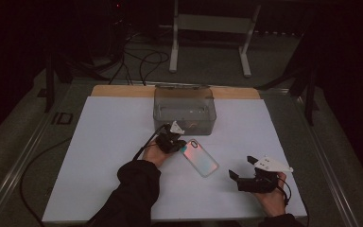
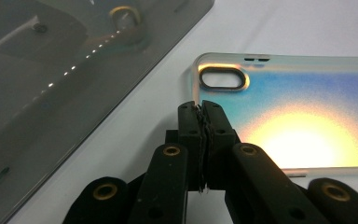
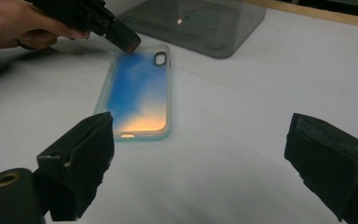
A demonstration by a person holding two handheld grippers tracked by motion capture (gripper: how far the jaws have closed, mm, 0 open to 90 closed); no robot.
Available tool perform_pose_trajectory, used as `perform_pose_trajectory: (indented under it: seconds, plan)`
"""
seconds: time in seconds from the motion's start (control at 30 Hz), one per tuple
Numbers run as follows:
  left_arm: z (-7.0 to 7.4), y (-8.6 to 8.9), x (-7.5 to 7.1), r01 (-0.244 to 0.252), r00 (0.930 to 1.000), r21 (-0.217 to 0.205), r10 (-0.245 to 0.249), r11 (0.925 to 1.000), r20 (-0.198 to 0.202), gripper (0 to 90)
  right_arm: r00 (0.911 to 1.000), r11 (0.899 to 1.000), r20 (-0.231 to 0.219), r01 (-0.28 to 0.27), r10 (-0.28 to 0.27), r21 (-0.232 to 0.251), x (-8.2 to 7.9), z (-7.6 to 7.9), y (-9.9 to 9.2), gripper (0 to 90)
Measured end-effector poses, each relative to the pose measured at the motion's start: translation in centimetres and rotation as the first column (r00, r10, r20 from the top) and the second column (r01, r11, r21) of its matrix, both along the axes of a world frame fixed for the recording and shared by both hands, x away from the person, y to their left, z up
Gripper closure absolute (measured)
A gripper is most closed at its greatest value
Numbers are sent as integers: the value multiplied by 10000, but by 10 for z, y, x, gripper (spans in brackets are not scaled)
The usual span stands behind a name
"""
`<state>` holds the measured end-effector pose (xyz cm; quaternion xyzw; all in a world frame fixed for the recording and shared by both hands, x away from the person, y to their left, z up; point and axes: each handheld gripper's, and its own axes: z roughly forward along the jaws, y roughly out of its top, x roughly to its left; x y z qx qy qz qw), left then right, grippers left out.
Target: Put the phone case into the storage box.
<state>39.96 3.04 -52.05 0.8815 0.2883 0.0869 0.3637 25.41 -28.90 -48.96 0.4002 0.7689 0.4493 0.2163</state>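
High view: a white sheet (image 1: pixel 123 156) covers the worktop (image 1: pixel 123 91). A smoky transparent box (image 1: pixel 185 109) stands at 12 o'clock on the sheet. A phone case (image 1: pixel 200 157) with an iridescent back lies flat just below the box, at the sheet's centre, angled with its camera end toward 11 o'clock. The left gripper (image 1: pixel 178 144) sits at the case's 10 o'clock corner, held by the left hand (image 1: pixel 156 153). The right gripper (image 1: pixel 240 168) rests at 4 o'clock from the case, well apart from it, in the right hand (image 1: pixel 272 195).

Left gripper view: the jaws of the left gripper (image 2: pixel 202 108) are clenched tight, pads pressed together, at the edge of the phone case (image 2: pixel 303 112) beside its camera cut-out at 1 o'clock. Whether the thin rim is pinched between the pads, I cannot tell. The box (image 2: pixel 65 74) lies at 10 o'clock.

Right gripper view: the jaws of the right gripper (image 3: pixel 200 154) stand released, wide apart, nothing between them. The phone case (image 3: pixel 140 93) lies at 11 o'clock, with the left gripper (image 3: pixel 128 43) on its far corner and the box (image 3: pixel 200 23) beyond.
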Motion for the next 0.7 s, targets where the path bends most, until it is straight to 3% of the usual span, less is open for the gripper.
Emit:
perform_pose_trajectory:
  seconds: [0.7]
  plan:
    - [19, 18, -9, -208, 9980, -424, 232, 9989, 581, 893, 10000, 10000, -61, -26, 26, 20, 1, -1, 0, 83]
